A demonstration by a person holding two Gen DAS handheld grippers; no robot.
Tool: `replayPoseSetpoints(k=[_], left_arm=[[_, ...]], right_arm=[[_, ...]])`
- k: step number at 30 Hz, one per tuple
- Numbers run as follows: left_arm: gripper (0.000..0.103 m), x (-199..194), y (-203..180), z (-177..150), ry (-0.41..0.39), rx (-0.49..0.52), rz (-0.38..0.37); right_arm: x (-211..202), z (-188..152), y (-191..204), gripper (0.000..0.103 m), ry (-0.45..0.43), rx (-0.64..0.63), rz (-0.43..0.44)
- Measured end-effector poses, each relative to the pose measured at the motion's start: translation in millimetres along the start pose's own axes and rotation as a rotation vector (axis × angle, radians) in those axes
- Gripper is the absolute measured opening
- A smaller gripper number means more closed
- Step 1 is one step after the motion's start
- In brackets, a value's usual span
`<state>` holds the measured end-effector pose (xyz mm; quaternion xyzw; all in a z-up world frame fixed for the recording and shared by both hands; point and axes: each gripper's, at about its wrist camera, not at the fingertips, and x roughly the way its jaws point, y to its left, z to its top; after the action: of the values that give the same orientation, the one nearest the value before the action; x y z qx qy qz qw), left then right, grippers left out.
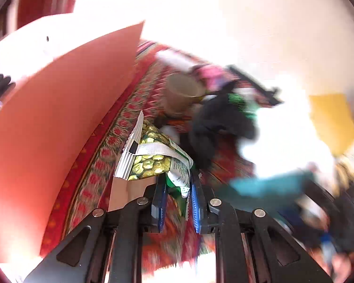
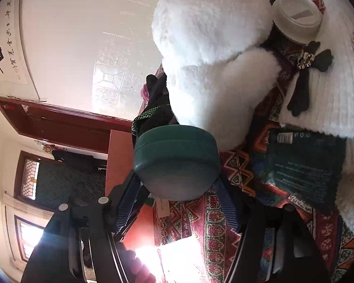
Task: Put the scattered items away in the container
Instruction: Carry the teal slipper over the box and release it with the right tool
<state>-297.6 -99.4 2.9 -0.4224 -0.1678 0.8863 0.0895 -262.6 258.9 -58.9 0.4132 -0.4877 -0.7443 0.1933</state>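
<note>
My left gripper (image 1: 177,195) is shut on a green snack packet (image 1: 153,158) printed with green peas, held above the red patterned cloth (image 1: 99,162). An orange cardboard flap (image 1: 59,122) stands close on the left. My right gripper (image 2: 177,188) is shut on a teal oval case (image 2: 175,158), held above the patterned cloth (image 2: 214,235); the case shows blurred in the left wrist view (image 1: 266,186). A dark green packet (image 2: 302,165) lies on the cloth to the right.
A paper cup (image 1: 181,94), black clothing (image 1: 219,122) and a pink item (image 1: 210,74) lie further on. In the right wrist view are a white fluffy plush (image 2: 214,35), a white lidded cup (image 2: 297,16), a black bow brooch (image 2: 306,70) and a white knit (image 2: 337,89).
</note>
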Motion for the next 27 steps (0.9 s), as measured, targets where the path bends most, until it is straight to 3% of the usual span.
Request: replayPoseSetpoints(k=[3, 6, 9, 14, 19, 22, 23, 24, 25, 27], left_arm=[[0.014, -43.0, 3.7, -3.8, -0.028, 0.048, -0.062], [0.014, -77.8, 14.7, 2.5, -0.051, -0.008, -0.144], [0.014, -111.3, 26.2, 20.9, -0.121, -0.04, -0.18], [0.015, -167.4, 68.7, 66.4, -0.266, -0.075, -0.1], [0.015, -174.1, 126.0, 76.6, -0.283, -0.153, -0.049], [0.015, -159.3, 148.1, 71.0, -0.224, -0.193, 0.009], [0.018, -158.8, 157.1, 68.7, -0.201, -0.21, 0.009], [0.03, -157.5, 163.9, 68.7, -0.186, -0.224, 0.013], [0.053, -156.7, 168.1, 68.3, -0.178, -0.234, 0.026], [0.084, -161.8, 175.0, 65.8, -0.189, -0.238, 0.081]], right_arm=[[-1.1, -2.7, 1.2, 0.063, -0.006, -0.001, -0.003], [-2.7, -6.5, 3.7, 0.063, -0.01, -0.002, -0.001], [-4.1, -9.5, 7.3, 0.063, -0.014, -0.001, 0.001], [-3.4, -15.0, 21.5, 0.063, -0.022, -0.002, 0.031], [-2.4, -19.5, 42.1, 0.063, -0.025, -0.017, 0.089], [3.0, -26.2, 53.1, 0.063, -0.014, -0.003, 0.139], [5.8, -28.7, 55.5, 0.063, -0.007, 0.005, 0.157], [9.5, -31.3, 58.8, 0.063, 0.003, 0.013, 0.175], [13.6, -33.3, 63.9, 0.063, 0.014, 0.02, 0.192], [19.5, -38.2, 75.6, 0.063, 0.028, 0.014, 0.22]])
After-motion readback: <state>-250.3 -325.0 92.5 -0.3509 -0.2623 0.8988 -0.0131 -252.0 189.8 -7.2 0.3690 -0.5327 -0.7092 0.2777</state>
